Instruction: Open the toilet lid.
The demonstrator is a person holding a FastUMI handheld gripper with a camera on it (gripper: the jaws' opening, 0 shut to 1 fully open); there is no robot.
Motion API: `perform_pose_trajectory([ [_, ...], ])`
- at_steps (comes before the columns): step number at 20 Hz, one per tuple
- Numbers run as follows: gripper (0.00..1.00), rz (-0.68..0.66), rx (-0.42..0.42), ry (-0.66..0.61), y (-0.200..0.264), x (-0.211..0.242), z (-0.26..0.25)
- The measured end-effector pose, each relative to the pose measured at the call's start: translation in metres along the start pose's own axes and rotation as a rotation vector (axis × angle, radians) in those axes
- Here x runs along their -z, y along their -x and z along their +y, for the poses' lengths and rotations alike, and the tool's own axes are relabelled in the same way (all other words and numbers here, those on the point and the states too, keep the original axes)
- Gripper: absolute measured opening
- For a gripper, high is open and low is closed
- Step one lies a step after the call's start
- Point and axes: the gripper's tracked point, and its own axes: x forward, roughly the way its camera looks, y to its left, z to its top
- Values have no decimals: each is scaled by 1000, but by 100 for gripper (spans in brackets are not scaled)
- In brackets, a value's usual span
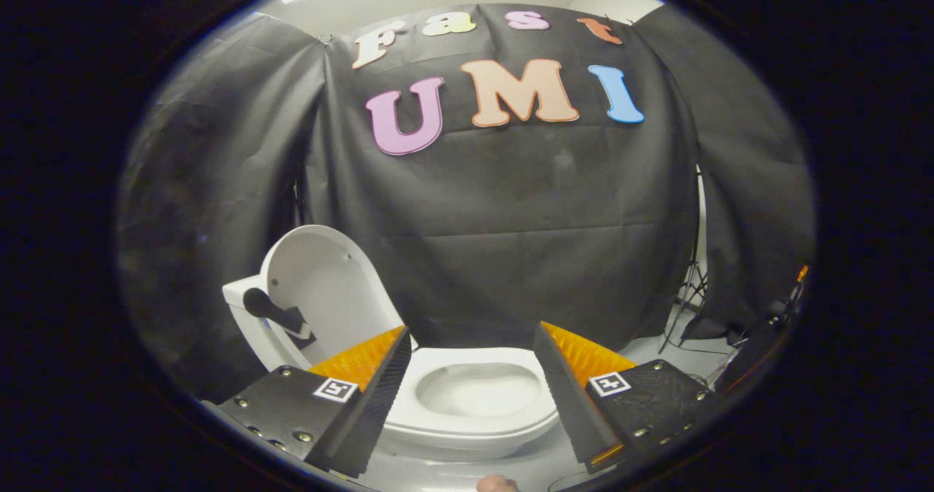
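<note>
The jaws [471, 375] sit nearest the camera, spread wide apart and gripping nothing; neither finger touches the toilet. A small pale rounded shape at the very bottom, below the fingers, may be a fingertip of the person; it is too small to confirm.

Between the fingers and just ahead of them lies the toilet seat [474, 423], down on the bowl [478, 390]. The toilet lid [321, 287] is beyond the left finger: it stands raised, near upright, leaning back toward the cistern [235, 295]. Judged from this position, the lid is already open and the task appears complete or nearly so.

Handling notes, as judgement:
- The lid appears to be a rigid, smooth moulded shell, light for its size and pivoting on a rear hinge.
- The glossy surface is likely slippery; a pinch may slide.
- The free rim, farthest from the hinge, is the best place to take hold, giving most leverage.
- Release gently so the lid does not strike the cistern.

A dark object [273, 311] sits at the lid's left side; its function cannot be determined. Behind stands the black cloth wall [511, 244], with a stand [689, 287] at its right.
</note>
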Motion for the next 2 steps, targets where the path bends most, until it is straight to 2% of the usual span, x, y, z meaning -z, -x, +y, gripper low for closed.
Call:
perform_pose_trajectory([
  [2,99,1,10,-4,2,3,-17],
])
